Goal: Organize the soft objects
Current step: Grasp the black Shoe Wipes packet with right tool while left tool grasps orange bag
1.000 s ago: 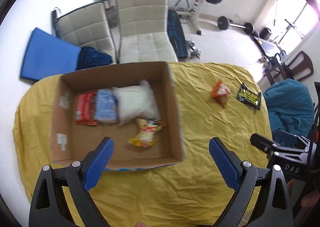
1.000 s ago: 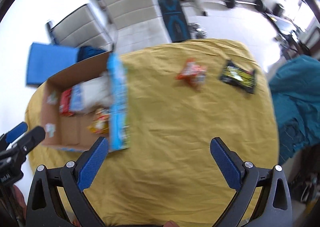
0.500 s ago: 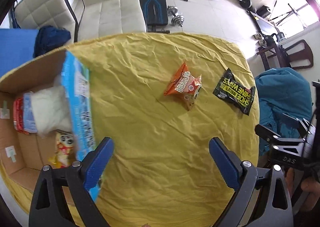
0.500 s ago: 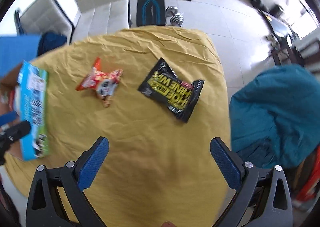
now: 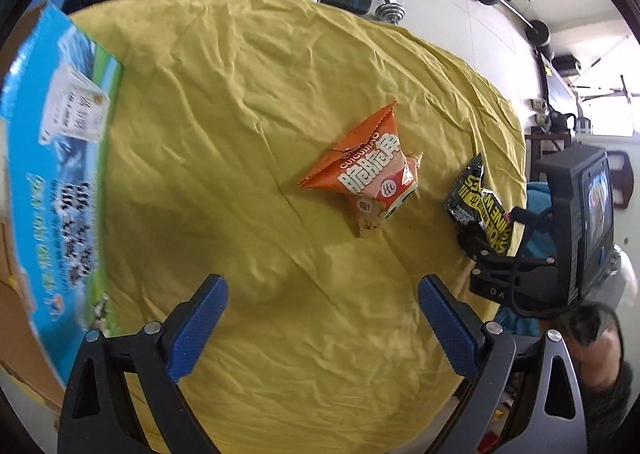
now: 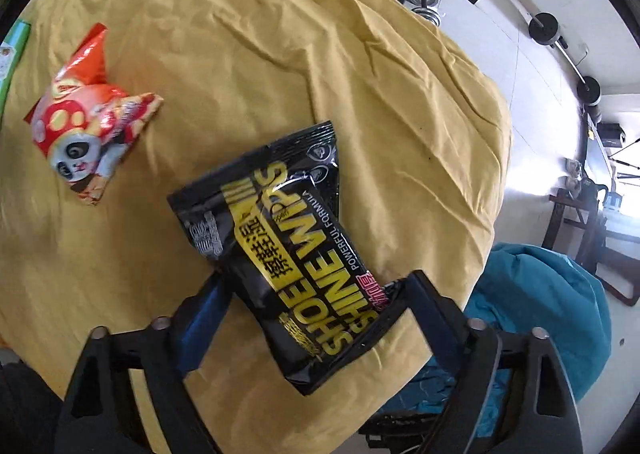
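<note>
Right tool (image 6: 308, 306): fingers straddle the near end of the black glossy wipes pouch with yellow "SHOE SHINE WIPES" lettering (image 6: 288, 250). Both pads sit at the pouch edges, the right one touching the pink-tabbed corner. Can't tell if it's actually clamped or just closing around it. Pouch lies flat on the desk under a wrinkled yellow cloth (image 6: 280, 65), close to the desk's right edge, long axis running diagonally away from the tool.

Left tool (image 5: 320, 318): released, blue pads wide apart, nothing between them. It hangs over bare cloth (image 5: 240, 133) at the near side of the desk.

Orange-red crinkly snack packet with white characters and a panda face (image 5: 370, 177) lies near the desk centre, ahead of the left tool and apart from it. In the right wrist view the same packet (image 6: 86, 129) is up-left of the wipes pouch, near but not touching it.

From the left wrist view the wipes pouch (image 5: 476, 193) is right of the snack packet, partly hidden by the right tool's black body (image 5: 560, 238).

Cardboard box with a blue and green printed outer wall (image 5: 56, 173) sits at the desk's left edge, well apart from both packets. Contents not visible.

Teal fabric heap (image 6: 540, 314) past the right edge of the desk.
</note>
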`<state>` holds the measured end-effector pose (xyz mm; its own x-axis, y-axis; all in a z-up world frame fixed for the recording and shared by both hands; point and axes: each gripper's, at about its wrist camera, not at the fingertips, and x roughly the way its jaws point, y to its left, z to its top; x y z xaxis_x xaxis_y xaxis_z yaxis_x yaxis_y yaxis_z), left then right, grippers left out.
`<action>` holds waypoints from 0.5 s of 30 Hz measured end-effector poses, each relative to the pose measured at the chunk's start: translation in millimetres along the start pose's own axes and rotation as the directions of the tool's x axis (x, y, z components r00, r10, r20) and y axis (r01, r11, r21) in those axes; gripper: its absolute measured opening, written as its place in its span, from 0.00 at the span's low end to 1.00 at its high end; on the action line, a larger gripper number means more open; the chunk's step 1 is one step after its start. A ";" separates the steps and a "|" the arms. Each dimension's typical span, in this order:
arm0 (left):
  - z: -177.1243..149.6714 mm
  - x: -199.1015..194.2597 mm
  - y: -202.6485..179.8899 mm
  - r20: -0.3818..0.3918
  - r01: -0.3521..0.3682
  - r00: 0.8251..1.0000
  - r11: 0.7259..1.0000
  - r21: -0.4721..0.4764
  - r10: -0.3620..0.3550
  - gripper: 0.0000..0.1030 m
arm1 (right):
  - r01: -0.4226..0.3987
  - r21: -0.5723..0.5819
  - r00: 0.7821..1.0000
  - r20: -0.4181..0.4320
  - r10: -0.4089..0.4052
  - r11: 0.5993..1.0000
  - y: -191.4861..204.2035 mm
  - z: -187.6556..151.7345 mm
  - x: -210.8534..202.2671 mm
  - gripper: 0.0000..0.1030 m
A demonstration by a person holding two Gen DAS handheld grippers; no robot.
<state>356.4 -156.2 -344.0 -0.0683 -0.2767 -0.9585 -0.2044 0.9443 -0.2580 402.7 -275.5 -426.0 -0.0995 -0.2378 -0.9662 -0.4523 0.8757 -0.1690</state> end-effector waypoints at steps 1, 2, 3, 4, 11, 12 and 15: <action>1.4 3.5 0.0 -0.009 0.013 1.000 1.000 -0.019 -0.013 0.95 | -0.006 0.013 1.000 0.003 0.006 1.000 -2.0 0.2 0.4 0.82; 2.7 7.0 -0.2 -0.020 0.029 0.999 0.999 -0.039 -0.030 0.95 | -0.017 0.032 1.000 0.004 0.017 0.999 -4.8 -0.3 0.2 0.77; 4.3 10.5 -1.0 -0.030 0.049 0.998 0.997 -0.057 -0.051 0.95 | -0.024 0.048 1.000 0.006 0.024 0.999 -7.9 -1.8 -0.6 0.73; 5.7 12.3 -1.7 -0.035 0.064 0.997 0.996 -0.066 -0.066 0.95 | -0.035 0.082 0.999 0.002 0.035 0.996 -12.7 -3.6 -2.0 0.72; 30.8 29.8 -17.2 -0.051 0.133 0.989 0.980 -0.145 -0.142 0.95 | -0.100 0.351 0.995 0.024 0.098 0.931 -45.5 -14.9 -11.4 0.59; 34.5 32.5 -19.4 -0.051 0.131 0.989 0.980 -0.152 -0.140 0.95 | -0.108 0.349 0.994 0.023 0.107 0.931 -44.1 -13.8 -10.4 0.59; 46.9 41.4 -28.4 -0.048 0.079 0.995 0.988 -0.134 -0.086 0.82 | -0.130 0.343 0.991 0.021 0.130 0.930 -45.5 -8.5 -11.6 0.60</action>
<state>405.2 -186.2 -382.0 -0.0971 -0.3646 -0.9261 -0.3377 0.8873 -0.3140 416.9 -316.2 -405.4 -0.1386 -0.1128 -0.9839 -0.1036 0.9897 -0.0988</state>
